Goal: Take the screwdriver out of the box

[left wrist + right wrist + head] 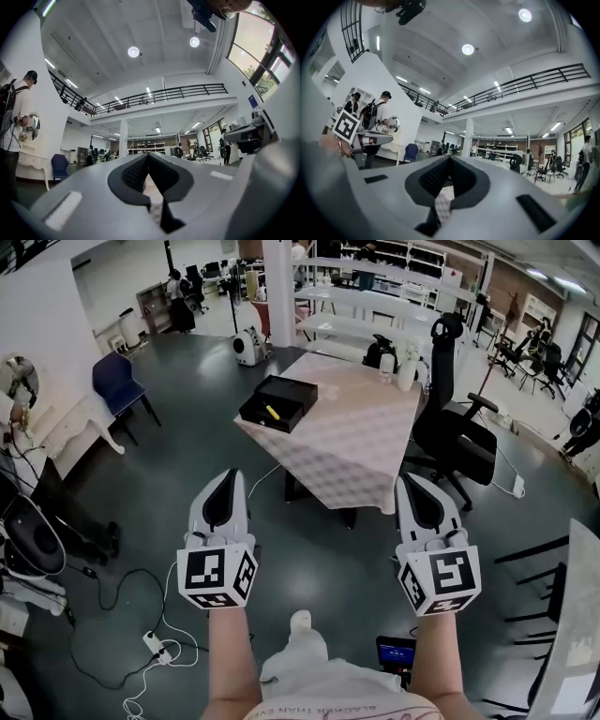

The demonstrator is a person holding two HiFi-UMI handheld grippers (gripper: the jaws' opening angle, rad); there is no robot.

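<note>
An open black box rests on the near left corner of a table with a pale checked cloth. Inside it lies a screwdriver with a yellow handle. My left gripper and right gripper are held side by side over the floor, short of the table, both pointing toward it. Each is shut with the jaw tips meeting and nothing between them. In the left gripper view my left gripper shows its tips touching, and the same holds for my right gripper in the right gripper view.
A black office chair stands at the table's right side. A blue chair is at the far left. Cables and a power strip lie on the dark floor near my feet. White bottles stand at the table's far end.
</note>
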